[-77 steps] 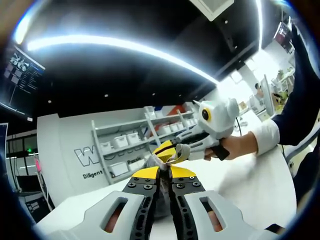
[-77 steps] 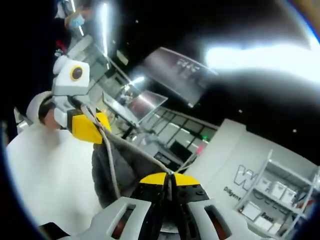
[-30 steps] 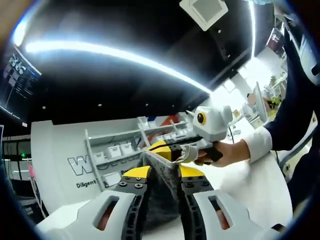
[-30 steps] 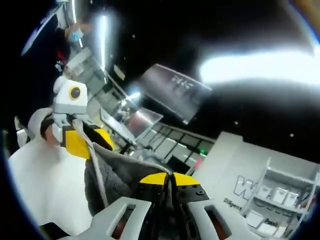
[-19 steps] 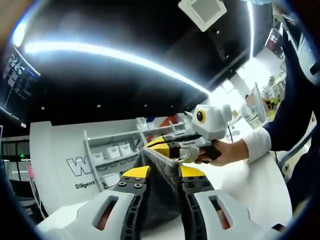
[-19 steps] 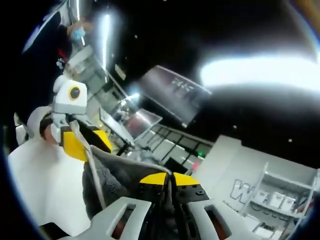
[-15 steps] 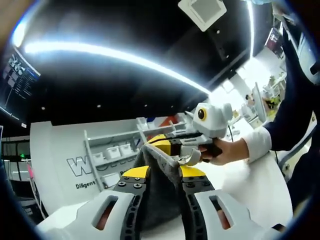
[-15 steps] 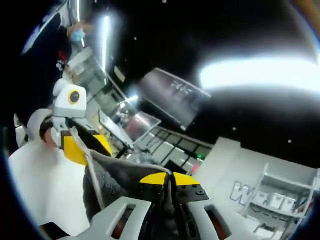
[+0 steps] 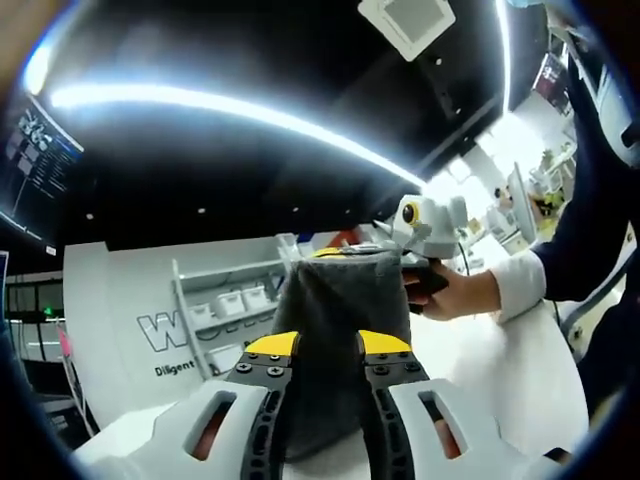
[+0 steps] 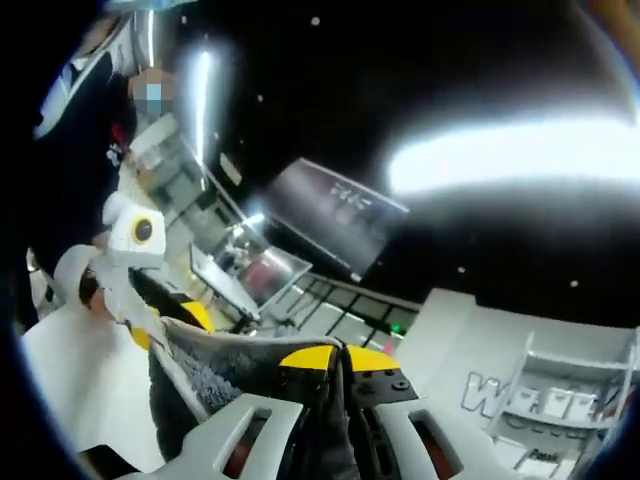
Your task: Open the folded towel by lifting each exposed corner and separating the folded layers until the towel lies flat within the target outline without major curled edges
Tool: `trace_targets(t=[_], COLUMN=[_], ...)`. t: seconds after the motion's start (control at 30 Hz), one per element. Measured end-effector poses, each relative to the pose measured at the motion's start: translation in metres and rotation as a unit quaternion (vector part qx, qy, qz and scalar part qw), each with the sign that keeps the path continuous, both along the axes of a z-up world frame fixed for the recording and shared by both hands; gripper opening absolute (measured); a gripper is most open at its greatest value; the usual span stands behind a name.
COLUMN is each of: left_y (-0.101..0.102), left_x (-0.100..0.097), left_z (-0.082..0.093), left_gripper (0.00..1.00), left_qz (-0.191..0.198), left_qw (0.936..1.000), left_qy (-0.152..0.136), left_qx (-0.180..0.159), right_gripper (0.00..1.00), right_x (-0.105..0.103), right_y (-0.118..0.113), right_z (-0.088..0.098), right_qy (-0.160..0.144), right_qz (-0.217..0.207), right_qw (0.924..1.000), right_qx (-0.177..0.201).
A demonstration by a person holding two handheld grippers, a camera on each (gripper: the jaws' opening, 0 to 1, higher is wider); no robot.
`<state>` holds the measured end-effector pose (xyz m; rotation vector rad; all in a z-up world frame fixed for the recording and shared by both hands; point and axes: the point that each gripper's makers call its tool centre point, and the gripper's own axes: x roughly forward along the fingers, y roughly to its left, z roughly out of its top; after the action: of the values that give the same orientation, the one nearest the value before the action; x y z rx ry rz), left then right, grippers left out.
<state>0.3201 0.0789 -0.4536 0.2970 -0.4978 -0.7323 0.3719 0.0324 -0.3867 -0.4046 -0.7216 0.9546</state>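
The grey towel (image 9: 340, 330) hangs in the air above the white table (image 9: 500, 370), held up between both grippers. In the left gripper view it fills the gap between the parted jaws of the left gripper (image 9: 317, 345), so I cannot tell whether they pinch it. The right gripper (image 10: 335, 357) is clamped tight on the towel's edge. A hand (image 9: 452, 293) holds the right gripper beyond the towel.

dark ceiling with a long light strip (image 9: 230, 105) and an air vent (image 9: 408, 22), white shelving (image 9: 235, 300) against a lettered wall (image 9: 165, 330)
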Motion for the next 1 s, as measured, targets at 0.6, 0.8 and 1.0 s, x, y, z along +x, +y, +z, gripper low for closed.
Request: trace_targets(t=[0.6,0.8,1.0], left_y=[0.002,0.000,-0.001], left_x=[0.003,0.000,-0.011], left_z=[0.002,0.006,0.020], left_gripper=[0.20,0.20,0.20], left_qz=[0.007,0.000,-0.006], left_qw=[1.0000,1.0000,0.9999], left_qy=[-0.004,-0.003,-0.012], left_qx=[0.001,-0.004,-0.010], right_gripper=[0.00,0.00,0.00], right_x=[0.011,0.018,0.031], right_y=[0.019,0.024,0.022], right_z=[0.019,0.034,0.057], right_qy=[-0.008,0.018,0.039], right_qz=[-0.056,-0.063,-0.080], right_qw=[0.9977,0.9968,0.9947], right_qx=[-0.036,-0.046,-0.050])
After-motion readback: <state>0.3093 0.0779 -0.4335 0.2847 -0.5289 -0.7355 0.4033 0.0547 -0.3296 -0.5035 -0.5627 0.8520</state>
